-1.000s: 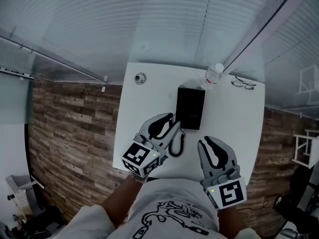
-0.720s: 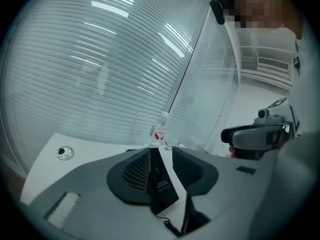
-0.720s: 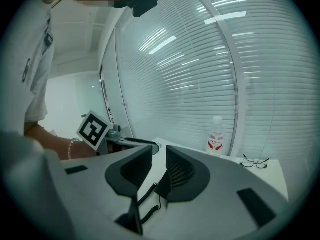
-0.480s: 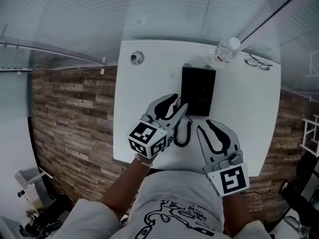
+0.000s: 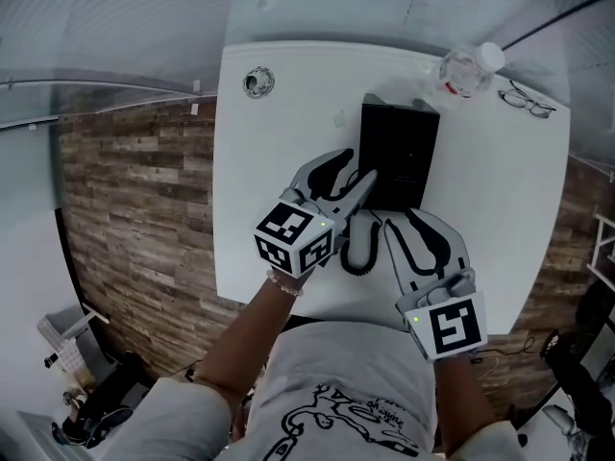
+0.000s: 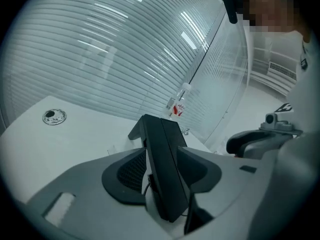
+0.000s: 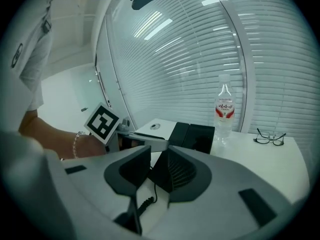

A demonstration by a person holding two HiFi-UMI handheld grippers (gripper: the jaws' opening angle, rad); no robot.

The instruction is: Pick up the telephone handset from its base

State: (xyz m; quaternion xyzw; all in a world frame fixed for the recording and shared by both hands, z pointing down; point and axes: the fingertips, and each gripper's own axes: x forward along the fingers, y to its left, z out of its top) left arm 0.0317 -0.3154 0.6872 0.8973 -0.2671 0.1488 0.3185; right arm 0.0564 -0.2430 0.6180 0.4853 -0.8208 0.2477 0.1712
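A black telephone base [image 5: 408, 152] lies on the white table [image 5: 279, 219], with its handset [image 5: 372, 137] along its left side. In the left gripper view the handset [image 6: 162, 149] runs lengthwise between the jaws. My left gripper [image 5: 357, 173] straddles the handset's near end, its jaws opening and not pressing on it. A coiled cord [image 5: 357, 250] lies between the two grippers. My right gripper [image 5: 402, 224] hovers just short of the base's near edge, jaws slightly apart, with only table and cord [image 7: 145, 204] showing between them.
A water bottle [image 5: 466, 68] stands just beyond the phone's far right corner, and glasses [image 5: 527, 99] lie to its right. A round cable port [image 5: 257, 82] sits at the table's far left. A blinds-covered glass wall rises behind the table.
Both grippers have come down and forward towards the phone. The left jaws have spread and now sit around the handset's near end. The right gripper has closed in on the base.
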